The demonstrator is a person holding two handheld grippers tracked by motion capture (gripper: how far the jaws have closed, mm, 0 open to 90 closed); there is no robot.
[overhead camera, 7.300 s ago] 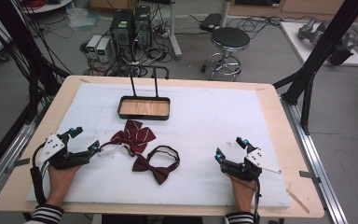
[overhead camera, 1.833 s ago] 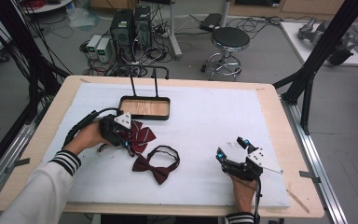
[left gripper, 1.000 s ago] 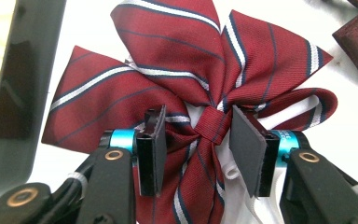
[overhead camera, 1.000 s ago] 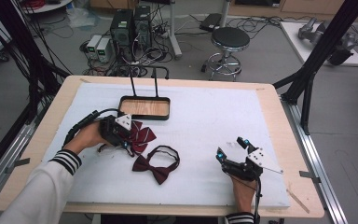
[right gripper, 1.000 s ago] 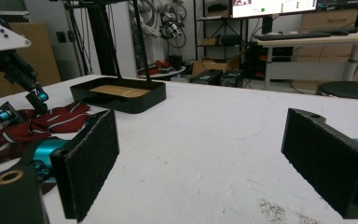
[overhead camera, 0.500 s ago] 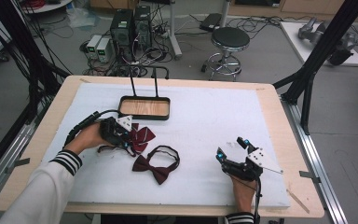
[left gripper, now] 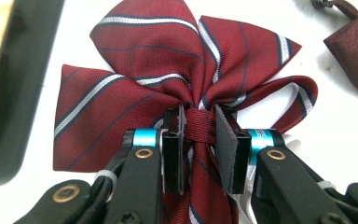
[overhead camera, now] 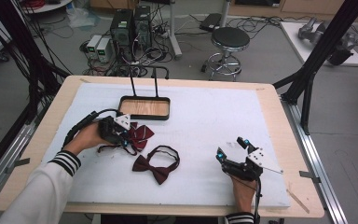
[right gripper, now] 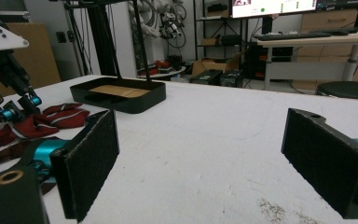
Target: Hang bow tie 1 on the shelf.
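pinching the striped bow tie [left gripper: 168,79] at its knot, the left gripper's [left gripper: 200,135] fingers [left gripper: 226,149] clamp it.

Even overhead light is washing the white worktop [overhead camera: 205,121] bright, shadows are staying soft, and close views are blurring slightly at their bottom edges.

White sleeves with black-and-white striped cuffs cover both forearms. The left black two-jaw handheld gripper [overhead camera: 129,140] and its right twin [overhead camera: 231,149] share cyan collars, brass-coloured rivets, flat black pads [left gripper: 227,147] and grey three-cornered plates; a black cable loops off toward nine o'clock.
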